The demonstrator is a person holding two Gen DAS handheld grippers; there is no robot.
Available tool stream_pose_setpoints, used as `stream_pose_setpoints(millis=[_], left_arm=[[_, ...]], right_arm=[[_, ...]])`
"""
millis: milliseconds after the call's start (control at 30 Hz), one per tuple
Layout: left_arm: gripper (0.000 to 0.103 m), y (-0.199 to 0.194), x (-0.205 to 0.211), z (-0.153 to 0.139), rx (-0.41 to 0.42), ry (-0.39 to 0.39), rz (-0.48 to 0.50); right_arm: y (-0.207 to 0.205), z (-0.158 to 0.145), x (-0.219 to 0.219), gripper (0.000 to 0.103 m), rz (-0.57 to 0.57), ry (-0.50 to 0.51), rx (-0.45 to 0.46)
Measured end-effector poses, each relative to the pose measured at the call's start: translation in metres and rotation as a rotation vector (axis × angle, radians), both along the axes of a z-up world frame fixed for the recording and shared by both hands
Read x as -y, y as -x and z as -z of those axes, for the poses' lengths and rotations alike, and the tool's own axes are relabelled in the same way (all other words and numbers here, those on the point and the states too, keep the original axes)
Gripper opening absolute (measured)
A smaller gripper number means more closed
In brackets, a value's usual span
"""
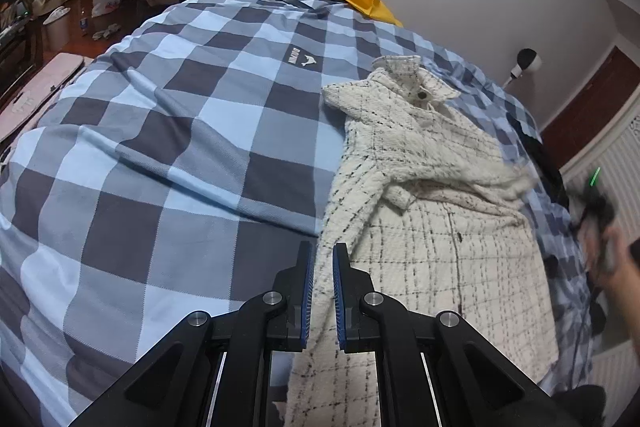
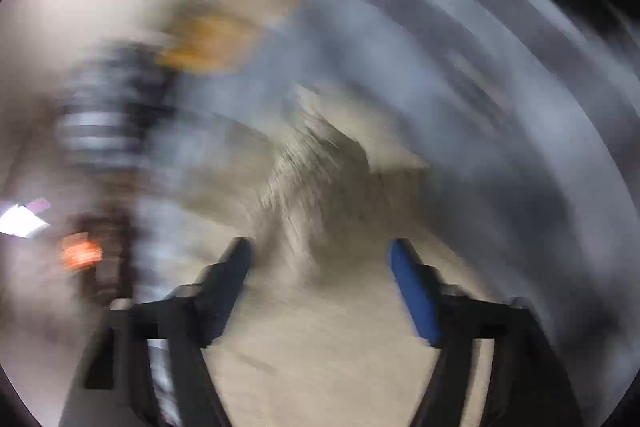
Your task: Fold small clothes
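Left gripper [image 1: 324, 259] clamped on the jacket [image 1: 432, 227] — pads nearly together, a strip of white tweed running up between them from the hem edge at 6 o'clock. Probably pinned there on purpose: anchors the near left edge so the rest can be laid over without the whole piece sliding on the duvet [image 1: 160, 147].

Jacket spread on the right half of the bed, collar [image 1: 416, 79] toward 12, hem toward 6. One sleeve [image 1: 452, 175] drawn across the chest toward 3 o'clock, cuff end blurred there — looks like a fold partly made, sleeve tucked in before the body gets doubled.

Right gripper [image 2: 322, 251] wide apart in its own view, nothing pressed between the pads; pale cloth below and ahead of them, but not gripped. Seems free of the sleeve, though that is only a reading.

Hard to make out: the right view is smeared almost entirely — streaks of grey-blue, an orange patch at 10 o'clock, no clear edges. In the left view, a hand [image 1: 616, 263] at 3 o'clock, blurred, with a dark device carrying a green light; which part of the tool, can't tell. Jacket's right edge lost near the bed's side, hem cut off at the bottom behind the gripper arms. Can't tell whether a second sleeve lies under the body.
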State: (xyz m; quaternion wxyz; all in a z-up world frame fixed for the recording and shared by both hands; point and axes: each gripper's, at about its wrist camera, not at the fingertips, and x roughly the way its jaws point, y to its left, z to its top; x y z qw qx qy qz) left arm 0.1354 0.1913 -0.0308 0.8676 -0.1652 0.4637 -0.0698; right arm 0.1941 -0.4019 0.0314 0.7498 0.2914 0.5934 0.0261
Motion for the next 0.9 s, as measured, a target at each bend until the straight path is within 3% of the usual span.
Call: stream_pose_setpoints(millis=[67,167,233,300,400,500,700,767,800,833,900], left_arm=[[0.007,-0.001,0.000,0.000,-0.001,0.013,0.000],[0.007,-0.002,0.003,0.001,-0.004,0.016,0.008],[0.007,-0.003,0.007,0.002,-0.008,0.005,0.020],[0.007,-0.004,0.010,0.003,-0.011,-0.011,0.028],[0.007,-0.004,0.010,0.006,-0.021,-0.033,0.028],[0.007,-0.003,0.007,0.008,-0.029,-0.036,0.015],[0.007,-0.006,0.005,0.012,-0.042,-0.037,0.016],[0.007,-0.007,0.006,0.014,-0.051,-0.039,0.019],[0.008,-0.007,0.006,0.014,-0.052,-0.037,0.019],[0.008,-0.007,0.006,0.014,-0.052,-0.032,0.018],[0.008,-0.006,0.007,0.012,-0.045,-0.025,0.018]], right_arm=[[0.040,0.058,0.055,0.070,0.155,0.076,-0.233],[0.076,0.062,0.104,0.070,0.350,0.028,-0.222],[0.069,0.044,0.110,0.070,0.359,0.038,-0.186],[0.046,0.023,0.094,0.070,0.310,0.010,-0.146],[0.008,0.008,0.059,0.071,0.243,-0.109,-0.078],[-0.029,0.021,0.011,0.072,0.208,-0.224,-0.132],[-0.065,0.056,-0.006,0.072,0.342,-0.088,-0.280],[-0.067,0.061,-0.011,0.060,0.310,-0.027,-0.321],[-0.065,0.064,-0.012,0.021,0.296,0.006,-0.325],[-0.065,0.062,-0.016,0.005,0.288,0.012,-0.310],[-0.065,0.045,-0.023,0.005,0.286,-0.008,-0.230]])
